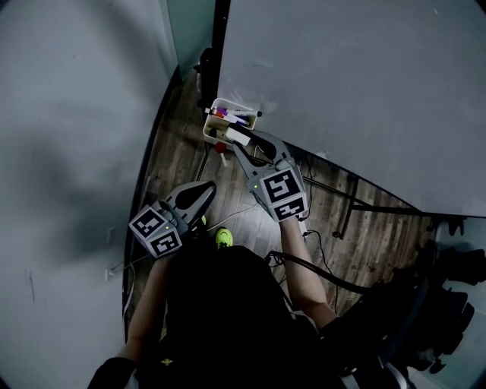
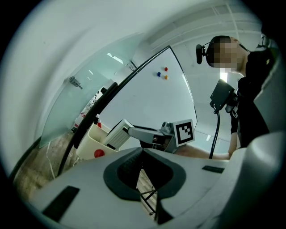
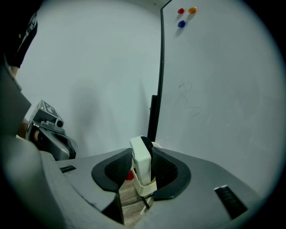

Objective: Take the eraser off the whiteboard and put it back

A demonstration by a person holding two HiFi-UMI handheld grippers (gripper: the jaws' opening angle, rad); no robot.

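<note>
My right gripper (image 1: 240,143) is shut on the white eraser (image 1: 237,135), which stands on edge between the dark pads (image 3: 163,170). It hovers just above the cream basket (image 1: 215,128) that hangs at the lower left corner of the whiteboard (image 1: 357,91). In the left gripper view the eraser (image 2: 115,134) sits over the basket (image 2: 91,142), with the right gripper's marker cube (image 2: 184,132) behind it. My left gripper (image 1: 200,191) hangs lower and to the left, shut and with nothing in it.
Markers and a red item (image 2: 99,153) lie in the basket. Three magnets (image 3: 181,11) stick high on the board. The board's black stand legs (image 1: 345,213) and cables (image 1: 319,270) cross the wooden floor. A grey wall (image 1: 68,152) is close on the left.
</note>
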